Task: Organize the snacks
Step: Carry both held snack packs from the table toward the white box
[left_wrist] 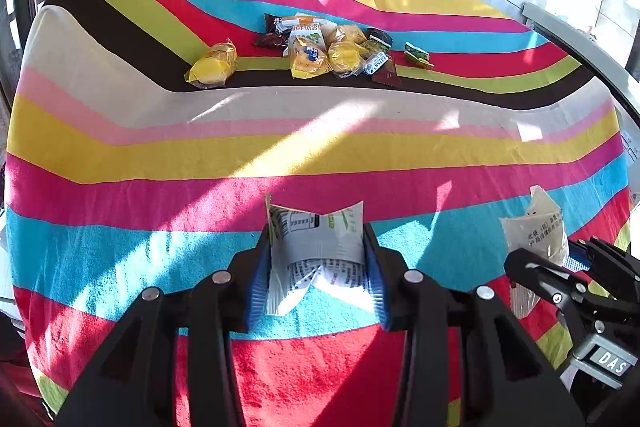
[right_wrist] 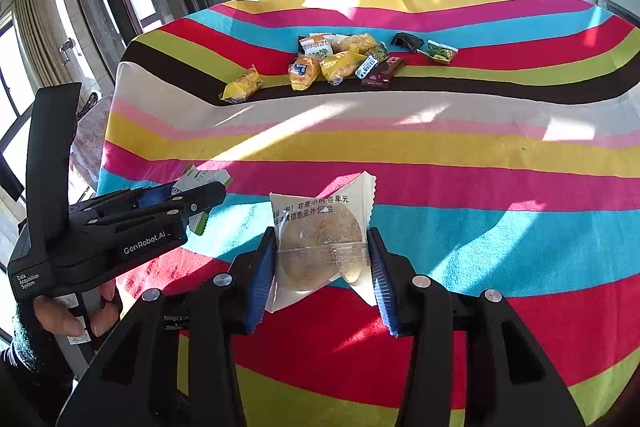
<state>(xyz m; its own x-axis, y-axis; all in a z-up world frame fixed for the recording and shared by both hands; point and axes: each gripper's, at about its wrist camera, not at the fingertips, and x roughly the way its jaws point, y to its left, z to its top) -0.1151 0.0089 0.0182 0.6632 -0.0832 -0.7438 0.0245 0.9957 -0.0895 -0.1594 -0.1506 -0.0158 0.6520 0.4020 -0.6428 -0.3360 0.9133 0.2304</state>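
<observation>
My left gripper (left_wrist: 318, 267) is shut on a white and green snack packet (left_wrist: 316, 239), held above the near side of the striped cloth. My right gripper (right_wrist: 322, 263) is shut on a clear packet with a round brown biscuit (right_wrist: 320, 243). Each gripper shows in the other's view: the right gripper (left_wrist: 560, 267) with its packet at the right, the left gripper (right_wrist: 188, 199) at the left. A pile of snack packets (left_wrist: 332, 47) lies at the far middle of the table, with a lone yellow packet (left_wrist: 212, 65) to its left.
The table is covered by a striped cloth (left_wrist: 160, 155). A green packet (left_wrist: 416, 55) lies right of the pile. Windows and dark frames stand behind the table. A person's hand (right_wrist: 68, 315) holds the left gripper's handle.
</observation>
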